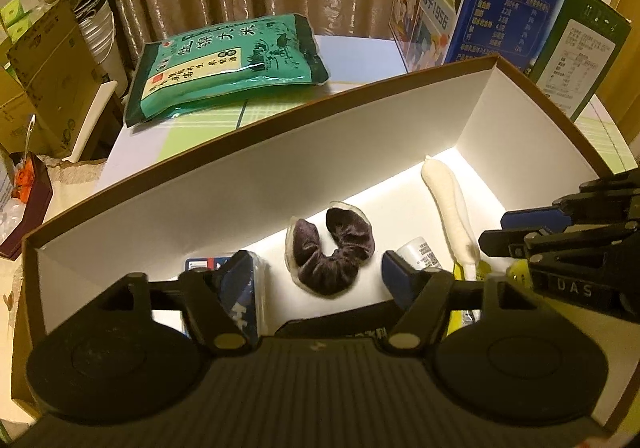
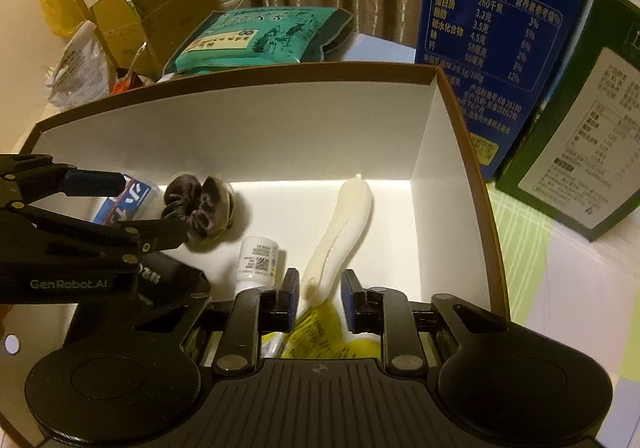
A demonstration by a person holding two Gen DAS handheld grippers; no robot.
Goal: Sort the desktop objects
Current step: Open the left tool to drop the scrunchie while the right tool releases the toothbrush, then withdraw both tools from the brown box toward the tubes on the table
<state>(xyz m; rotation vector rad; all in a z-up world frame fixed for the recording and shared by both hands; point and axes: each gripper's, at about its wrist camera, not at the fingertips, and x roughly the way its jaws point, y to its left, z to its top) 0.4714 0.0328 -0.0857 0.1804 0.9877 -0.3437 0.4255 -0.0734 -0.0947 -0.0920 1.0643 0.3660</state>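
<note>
- Left tool (image 1: 318,268) is hanging over the box (image 1: 256,175) with its jaws standing wide and nothing between the pads; the scrunchie (image 1: 330,250) is lying free on the box floor beyond the tips.
- Right tool (image 2: 320,298) is hovering at the near side of the box with its jaws narrow but not pressing; the lower end of the white tube (image 2: 340,232) and a yellow packet (image 2: 316,324) are showing in the gap, and neither pad looks to be touching them.
- Also sitting on the box floor are a small bottle (image 2: 258,258) between the scrunchie and the tube, and a blue pack (image 2: 128,199) toward the left wall.
- Lying outside the box, on the surface beyond its far wall, is a green bag (image 1: 228,67); a blue carton (image 2: 500,31) and a green carton (image 2: 580,151) are standing past the far right corner.
- Judging by this, both tools are finishing a drop into the box.
- To do it well, I would be lifting each tool straight up clear of the walls, keeping the pads spread so nothing drags out.
- Watching the yellow packet matters: soft film may be clinging to a pad.
- Keeping the two tools apart while withdrawing should be avoiding a knock over the box.
</note>
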